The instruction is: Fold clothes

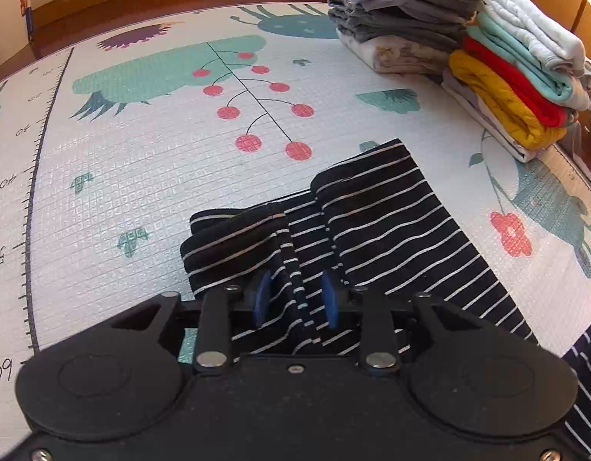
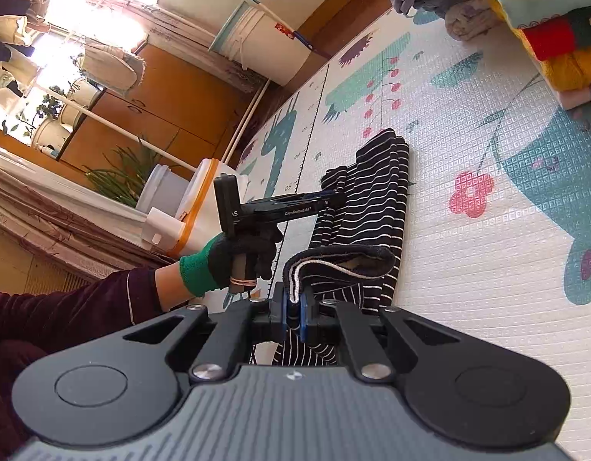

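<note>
Left wrist view shows the big play mat with trees and red berries drawn on it. It probably gives a flat, soft place for folding. On the far side of the mat, two piles of folded clothes sit well away from the middle, likely to keep the finished ones out of the way.

Near the middle of the mat lies the striped garment, black with thin white lines. It is partly folded into a long strip.

The left gripper sits at the near end of the striped garment. Its blue pads stand apart with cloth between them, so it looks open, not pinching.

In the right wrist view, the right gripper is squeezed tight on a folded edge, lifting it off the mat, probably to fold it over.
</note>
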Tool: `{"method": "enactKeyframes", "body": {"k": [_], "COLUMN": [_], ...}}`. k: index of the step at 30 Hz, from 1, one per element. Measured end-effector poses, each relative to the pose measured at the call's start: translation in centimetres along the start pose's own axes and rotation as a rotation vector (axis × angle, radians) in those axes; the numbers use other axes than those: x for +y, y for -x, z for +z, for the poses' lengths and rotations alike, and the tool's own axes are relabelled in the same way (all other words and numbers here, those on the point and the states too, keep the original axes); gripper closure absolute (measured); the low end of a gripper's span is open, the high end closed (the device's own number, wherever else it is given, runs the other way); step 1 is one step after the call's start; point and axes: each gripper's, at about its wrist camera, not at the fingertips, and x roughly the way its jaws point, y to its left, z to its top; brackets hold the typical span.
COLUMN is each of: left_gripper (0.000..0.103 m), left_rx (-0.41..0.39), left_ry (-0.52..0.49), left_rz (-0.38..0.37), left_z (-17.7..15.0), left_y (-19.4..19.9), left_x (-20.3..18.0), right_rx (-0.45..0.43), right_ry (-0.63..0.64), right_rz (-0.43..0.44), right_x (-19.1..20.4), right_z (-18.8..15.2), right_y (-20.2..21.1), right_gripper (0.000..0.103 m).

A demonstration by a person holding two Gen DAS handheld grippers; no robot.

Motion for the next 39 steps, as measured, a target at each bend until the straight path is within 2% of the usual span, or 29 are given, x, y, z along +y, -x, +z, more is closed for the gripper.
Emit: {"method": "enactKeyframes", "body": {"k": [1, 4, 7, 10, 12, 17, 18, 19, 23, 27, 29, 31, 33, 35, 39], "left_gripper": [0.063, 0.063, 0.071, 0.071, 0.071, 0.071, 0.08, 0.102, 0.102, 0.1, 0.1, 0.1, 0.1, 0.1, 0.1], "left_rx": [-0.01, -0.021, -0.013, -0.011, -0.02, -0.008, 0.004, 0.016, 0.055, 0.031, 0.045, 0.022, -0.019, -0.036, 0.013], "left_ry": [0.008, -0.049, -0.12, -0.156, -0.19, -0.252, -0.249, -0.243, -0.204, -0.179, -0.197, -0.195, -0.156, -0.159, -0.199], "left_rz": [-0.025, -0.022, 0.042, 0.04, 0.078, 0.019, 0.026, 0.038, 0.076, 0.069, 0.134, 0.154, 0.119, 0.076, -0.024], "left_z": [0.2, -0.1, -0.7, -0.1, 0.9, 2.9, 3.1, 3.2, 3.7, 3.9, 4.2, 4.4, 4.5, 3.8, -0.5], "left_y": [0.9, 2.5, 2.4, 1.7, 0.7, -1.3, -1.6, -1.7, -2.2, -1.8, -2.7, -2.3, -0.6, 1.8, 6.5], "left_x": [0.5, 1.4, 1.8, 2.2, 2.6, 2.6, 2.7, 2.8, 3.6, 3.6, 3.2, 3.2, 3.7, 3.7, 2.6], "right_rx": [-0.001, -0.002, -0.002, -0.001, -0.001, -0.004, -0.004, -0.003, -0.009, -0.007, -0.014, -0.024, -0.037, -0.048, -0.054], "right_ry": [-0.002, -0.005, -0.008, -0.005, -0.002, -0.001, 0.001, 0.005, 0.007, -0.002, -0.008, 0.001, 0.011, 0.015, 0.024], "right_rz": [-0.002, -0.001, -0.002, -0.003, 0.001, 0.022, 0.025, 0.026, 0.038, 0.038, 0.037, 0.042, 0.047, 0.054, 0.033], "right_x": [-0.1, -0.2, -0.3, -0.2, -0.1, 0.4, 0.5, 0.6, 0.9, 0.7, 0.6, 0.8, 1.1, 1.3, 1.2], "right_z": [-0.1, 0.0, 0.2, 0.3, 0.4, 0.7, 0.8, 0.9, 1.1, 1.1, 1.4, 1.7, 1.9, 2.1, 2.3], "right_y": [0.0, -0.1, -0.2, -0.3, -0.4, -1.1, -1.2, -1.3, -1.5, -1.5, -1.5, -1.4, -1.2, -1.0, -1.0], "right_gripper": [0.095, 0.095, 0.095, 0.095, 0.095, 0.095, 0.095, 0.095, 0.095, 0.094, 0.094, 0.095, 0.095, 0.095, 0.095]}}
